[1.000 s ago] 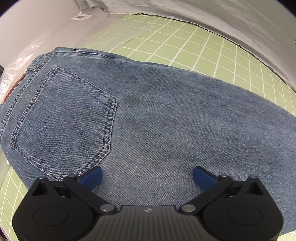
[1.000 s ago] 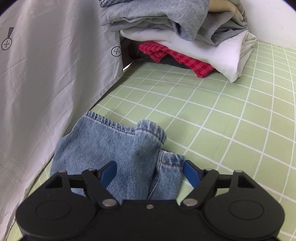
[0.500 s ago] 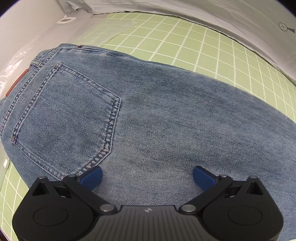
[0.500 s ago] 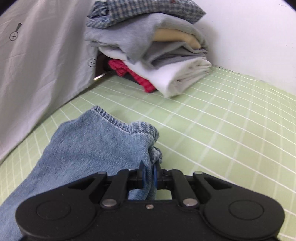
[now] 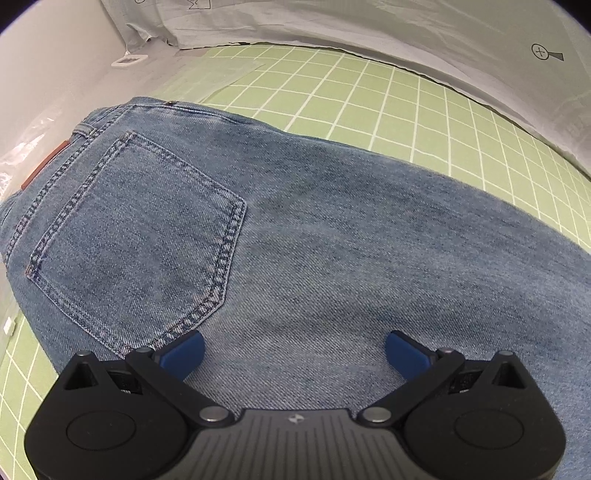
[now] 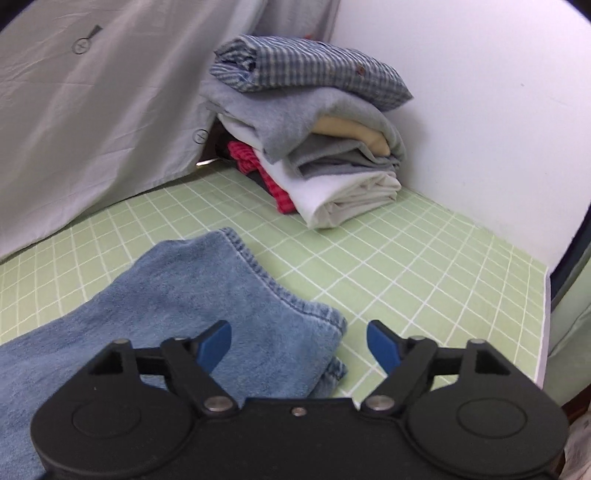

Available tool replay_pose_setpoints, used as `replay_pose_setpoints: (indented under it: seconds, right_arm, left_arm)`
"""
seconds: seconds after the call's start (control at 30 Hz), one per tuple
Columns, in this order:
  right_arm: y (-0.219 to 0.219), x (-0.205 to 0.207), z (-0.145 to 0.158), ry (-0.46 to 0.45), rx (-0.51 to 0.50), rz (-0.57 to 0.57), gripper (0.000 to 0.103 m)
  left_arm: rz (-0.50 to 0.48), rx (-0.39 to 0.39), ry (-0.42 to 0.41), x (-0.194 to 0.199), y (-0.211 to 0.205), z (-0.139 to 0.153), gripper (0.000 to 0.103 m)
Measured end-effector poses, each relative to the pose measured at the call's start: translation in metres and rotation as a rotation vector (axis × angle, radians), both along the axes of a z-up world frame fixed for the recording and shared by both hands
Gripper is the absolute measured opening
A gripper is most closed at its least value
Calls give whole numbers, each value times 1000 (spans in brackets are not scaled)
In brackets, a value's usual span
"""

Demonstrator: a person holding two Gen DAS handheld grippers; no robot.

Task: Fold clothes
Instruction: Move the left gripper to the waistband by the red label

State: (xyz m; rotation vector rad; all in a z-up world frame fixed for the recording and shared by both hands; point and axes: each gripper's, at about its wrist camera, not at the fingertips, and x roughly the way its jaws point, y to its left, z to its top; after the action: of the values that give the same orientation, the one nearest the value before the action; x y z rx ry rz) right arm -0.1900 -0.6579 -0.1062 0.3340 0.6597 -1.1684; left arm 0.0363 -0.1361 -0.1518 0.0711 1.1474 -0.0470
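Blue jeans (image 5: 314, 240) lie spread on a green gridded mat (image 5: 388, 103), back pocket (image 5: 136, 236) and brown waist patch at the left. My left gripper (image 5: 293, 349) hovers open just above the denim below the pocket, gripping nothing. In the right wrist view the leg end of the jeans (image 6: 207, 302) lies flat, its stitched hem running to the doubled cuffs (image 6: 330, 350). My right gripper (image 6: 299, 341) is over those cuffs with its jaws opening; the cloth lies beneath and between the blue fingers (image 6: 216, 341), and the pads do not press on it.
A stack of folded clothes (image 6: 314, 147), checked shirt on top, sits in the far corner against the white wall. Grey sheeting (image 6: 92, 110) hangs along the mat's left side and also borders the mat's far edge (image 5: 369, 33). The mat's right edge (image 6: 546, 314) drops off.
My right gripper closed on the bunched leg cuff, carried it outward so the leg now lies flat, then opened and let go. The left gripper only drifted slightly, still open.
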Motion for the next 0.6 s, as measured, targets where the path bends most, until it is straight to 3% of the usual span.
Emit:
replay_pose_setpoints:
  seconds: [0.1,0.27,0.4,0.53,0.6]
  right_arm:
    - [21,17,2,-14,20,86,103]
    - [59,44,-9,-25,139,178,103]
    - [91,62,-31,31,242,289,103]
    - [110,73,-57,115,322,361,103]
    - [113,73,-62,116,336,361,103]
  left_arm:
    - [-11,-5,-23,6,-8,-7,103]
    - [-41,-14,-36,6,-8,-9,103]
    - [-49,-58,-46,27,-14,-16,103]
    - [19,-191,-49,30,6,-12,103]
    - [84,-264,-67,28,27,-3,103]
